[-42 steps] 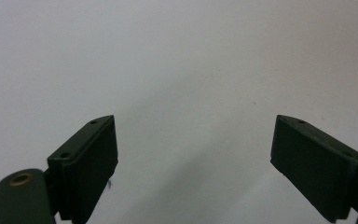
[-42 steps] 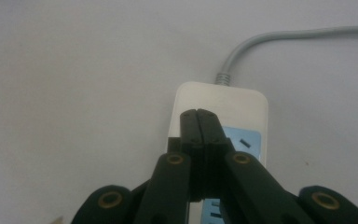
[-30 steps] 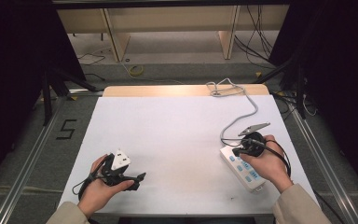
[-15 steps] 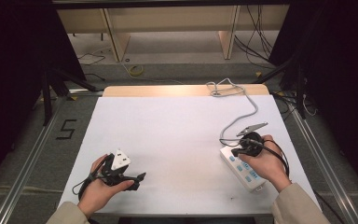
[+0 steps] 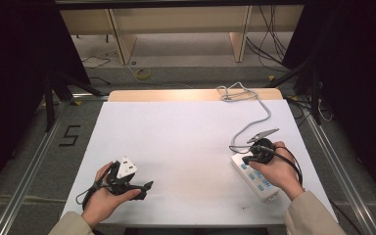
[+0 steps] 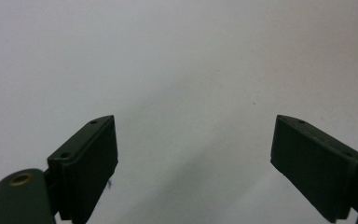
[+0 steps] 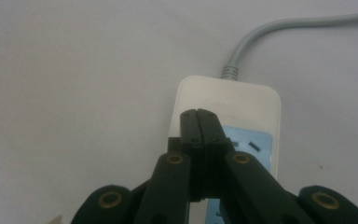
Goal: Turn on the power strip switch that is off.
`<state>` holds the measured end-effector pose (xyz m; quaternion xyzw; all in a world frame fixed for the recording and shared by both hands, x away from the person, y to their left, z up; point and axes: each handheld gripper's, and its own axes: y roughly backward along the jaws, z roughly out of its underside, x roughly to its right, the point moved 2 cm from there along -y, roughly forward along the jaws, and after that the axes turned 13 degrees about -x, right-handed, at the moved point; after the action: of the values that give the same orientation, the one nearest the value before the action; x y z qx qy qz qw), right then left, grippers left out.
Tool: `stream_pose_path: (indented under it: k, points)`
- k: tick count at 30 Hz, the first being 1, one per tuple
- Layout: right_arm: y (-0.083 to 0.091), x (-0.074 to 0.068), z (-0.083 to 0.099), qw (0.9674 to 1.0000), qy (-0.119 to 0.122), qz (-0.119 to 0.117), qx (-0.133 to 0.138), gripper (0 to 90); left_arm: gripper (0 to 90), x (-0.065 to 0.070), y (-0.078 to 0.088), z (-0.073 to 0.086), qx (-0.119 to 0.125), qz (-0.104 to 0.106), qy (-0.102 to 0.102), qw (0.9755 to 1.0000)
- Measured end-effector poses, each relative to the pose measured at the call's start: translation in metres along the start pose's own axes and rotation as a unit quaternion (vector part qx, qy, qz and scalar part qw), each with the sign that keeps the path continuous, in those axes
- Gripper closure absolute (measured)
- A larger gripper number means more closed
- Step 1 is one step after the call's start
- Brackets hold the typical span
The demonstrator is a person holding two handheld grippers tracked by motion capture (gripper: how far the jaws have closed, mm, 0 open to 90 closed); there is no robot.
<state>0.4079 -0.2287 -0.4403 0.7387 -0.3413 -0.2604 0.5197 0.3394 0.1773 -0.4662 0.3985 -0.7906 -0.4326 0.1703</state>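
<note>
A white power strip (image 5: 257, 180) with blue sockets lies on the white table (image 5: 186, 142) at the right, partly under a person's right hand. My right gripper (image 5: 247, 159) sits over the strip's cable end. In the right gripper view its jaws are pressed together, and the right gripper (image 7: 199, 115) is shut with nothing between them, just above the power strip (image 7: 242, 105). The strip's grey cable (image 7: 270, 32) leaves from that end. My left gripper (image 5: 145, 188) rests low at the front left. In the left gripper view the left gripper (image 6: 196, 154) stands wide open over bare table.
The grey cable (image 5: 262, 120) runs back from the strip to a loose coil (image 5: 235, 93) at the table's far wooden edge (image 5: 176, 95). Metal rails line the floor on both sides. A shelf frame and more cables sit beyond the table.
The right gripper has shifted very slightly to the left over the power strip's end. The left hand and its gripper have stayed still.
</note>
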Motion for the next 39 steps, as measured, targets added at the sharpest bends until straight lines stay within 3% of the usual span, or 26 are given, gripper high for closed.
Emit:
stream_pose_path:
  k: [39]
  points:
    - [-0.011, 0.001, -0.004, 0.9996, 0.004, -0.001, -0.026, 90.0, 14.2, 0.0, 0.0, 0.0, 0.0, 0.001, -0.001, 1.0]
